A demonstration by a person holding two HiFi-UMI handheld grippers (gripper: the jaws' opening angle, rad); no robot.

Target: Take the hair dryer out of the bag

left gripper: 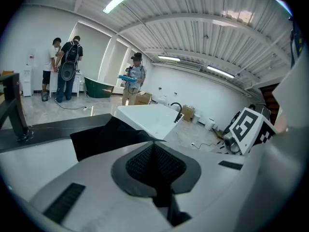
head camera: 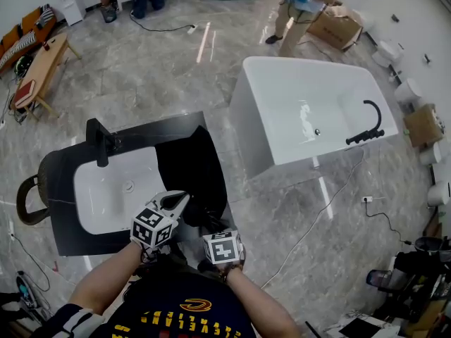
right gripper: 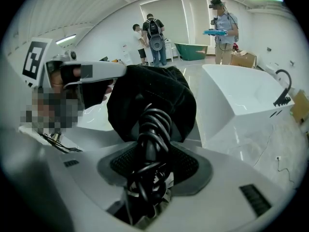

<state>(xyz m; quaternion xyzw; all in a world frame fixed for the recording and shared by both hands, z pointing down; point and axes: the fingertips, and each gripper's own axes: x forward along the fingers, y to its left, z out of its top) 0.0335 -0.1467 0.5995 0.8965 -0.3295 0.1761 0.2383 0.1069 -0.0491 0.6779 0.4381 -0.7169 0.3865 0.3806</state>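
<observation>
A black cloth bag (head camera: 190, 164) lies on the dark counter (head camera: 70, 241) beside the basin. My left gripper (head camera: 179, 201) is shut on the bag's near edge; in the left gripper view the bag (left gripper: 108, 134) spreads just past the closed jaws of the left gripper (left gripper: 154, 146). My right gripper (right gripper: 152, 151) is shut on the hair dryer's coiled black cord (right gripper: 153, 122), which comes out of the bag's mouth (right gripper: 154, 93). In the head view the right gripper (head camera: 206, 224) sits at the bag's near right corner. The dryer's body is hidden inside the bag.
A white basin (head camera: 113, 189) with a black faucet (head camera: 102, 143) is set in the counter left of the bag. A white bathtub (head camera: 303, 104) stands to the right. People (head camera: 303, 5) and a wooden bench (head camera: 42, 69) are farther off on the marble floor.
</observation>
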